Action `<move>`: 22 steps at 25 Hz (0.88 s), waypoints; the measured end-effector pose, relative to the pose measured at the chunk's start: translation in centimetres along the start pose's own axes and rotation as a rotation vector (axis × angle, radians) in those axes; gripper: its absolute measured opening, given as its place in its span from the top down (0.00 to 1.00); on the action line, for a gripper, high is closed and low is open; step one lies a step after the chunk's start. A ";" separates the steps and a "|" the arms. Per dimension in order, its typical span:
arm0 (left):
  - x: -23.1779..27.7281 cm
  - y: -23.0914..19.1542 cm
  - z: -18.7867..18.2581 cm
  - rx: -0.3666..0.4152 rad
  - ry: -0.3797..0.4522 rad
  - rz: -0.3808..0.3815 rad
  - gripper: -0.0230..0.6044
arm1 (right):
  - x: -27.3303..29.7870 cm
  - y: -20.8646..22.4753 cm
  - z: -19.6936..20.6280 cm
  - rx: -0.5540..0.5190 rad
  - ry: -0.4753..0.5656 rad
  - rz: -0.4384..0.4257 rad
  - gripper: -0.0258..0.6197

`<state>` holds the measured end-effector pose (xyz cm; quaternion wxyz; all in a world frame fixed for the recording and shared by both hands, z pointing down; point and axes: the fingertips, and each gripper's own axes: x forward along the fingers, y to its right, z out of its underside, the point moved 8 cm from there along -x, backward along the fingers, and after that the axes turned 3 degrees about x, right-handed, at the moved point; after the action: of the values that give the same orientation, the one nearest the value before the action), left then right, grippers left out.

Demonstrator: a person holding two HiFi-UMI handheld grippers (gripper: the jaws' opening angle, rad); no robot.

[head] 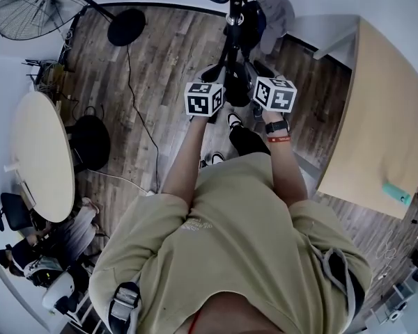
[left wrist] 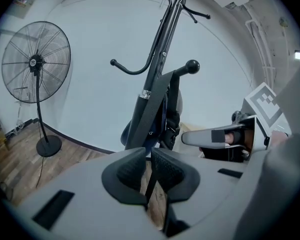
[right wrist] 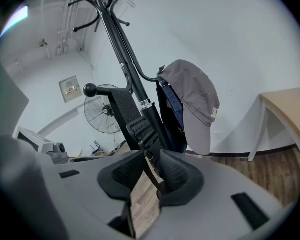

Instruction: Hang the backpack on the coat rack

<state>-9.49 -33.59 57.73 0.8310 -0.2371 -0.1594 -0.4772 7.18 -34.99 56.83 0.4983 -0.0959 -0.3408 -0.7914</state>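
On your left gripper (left wrist: 149, 170) the jaws are narrow, pinching a thin strap (left wrist: 151, 186). On your right gripper (right wrist: 151, 176) they stand wide, the buckled strap (right wrist: 145, 134) loose between them. Just beyond both, the backpack (left wrist: 167, 126) hangs on the coat rack (left wrist: 157, 54).

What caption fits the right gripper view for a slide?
The open right gripper straddles a backpack strap hung on the coat rack, beside a grey cap.

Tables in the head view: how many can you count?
2. A round table sits at the left edge of the head view, and a rectangular table at the right edge. The person's body covers the lower middle, so another could be hidden there.
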 end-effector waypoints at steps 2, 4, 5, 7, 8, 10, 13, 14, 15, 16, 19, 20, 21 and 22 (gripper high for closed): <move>-0.4 -0.4 -0.2 0.000 0.014 -0.007 0.92 | -0.1 -0.2 0.0 0.004 0.009 0.007 0.78; -0.8 -0.8 -0.3 0.002 0.030 -0.018 0.92 | -0.1 -0.4 0.1 0.004 0.018 0.013 0.80; -1.1 -0.9 -0.3 0.004 0.038 -0.023 0.92 | -0.3 -0.4 0.1 0.002 0.023 0.015 0.80; -1.9 -0.6 -0.4 0.008 0.055 -0.030 0.92 | -1.3 -0.5 0.2 -0.003 0.037 0.018 0.81; -2.5 -0.2 -0.5 0.011 0.065 -0.032 0.92 | -2.1 -0.7 0.3 -0.005 0.044 0.019 0.81; -3.8 0.5 -0.7 0.016 0.085 -0.037 0.92 | -3.5 -1.0 0.2 -0.012 0.060 0.021 0.82; -5.4 0.8 -1.1 0.024 0.112 -0.048 0.92 | -5.2 -1.5 0.0 -0.018 0.092 0.033 0.83; -5.8 0.9 -1.1 0.025 0.118 -0.050 0.92 | -5.8 -1.5 -0.1 -0.016 0.106 0.041 0.83; -6.4 1.1 -1.0 0.026 0.124 -0.051 0.92 | -6.5 -1.5 -0.2 -0.013 0.123 0.048 0.84; -6.9 1.3 -1.1 0.030 0.131 -0.051 0.92 | -7.3 -1.5 -0.4 -0.008 0.141 0.054 0.84; -9.0 1.9 -1.5 0.050 0.162 -0.048 0.92 | -9.4 -2.0 -0.8 -0.004 0.194 0.062 0.86; -9.8 2.1 -1.6 0.057 0.172 -0.047 0.92 | -10.1 -2.3 -0.9 -0.008 0.206 0.062 0.86; -10.6 2.3 -1.8 0.063 0.183 -0.046 0.92 | -10.7 -2.6 -0.8 -0.014 0.215 0.060 0.86; -11.3 2.5 -2.0 0.067 0.195 -0.048 0.92 | -11.2 -3.0 -0.8 -0.023 0.221 0.060 0.86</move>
<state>-12.83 -25.48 49.87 0.8384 -0.1577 -0.0992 -0.5123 10.23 -26.60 49.44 0.5553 -0.0240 -0.2719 -0.7856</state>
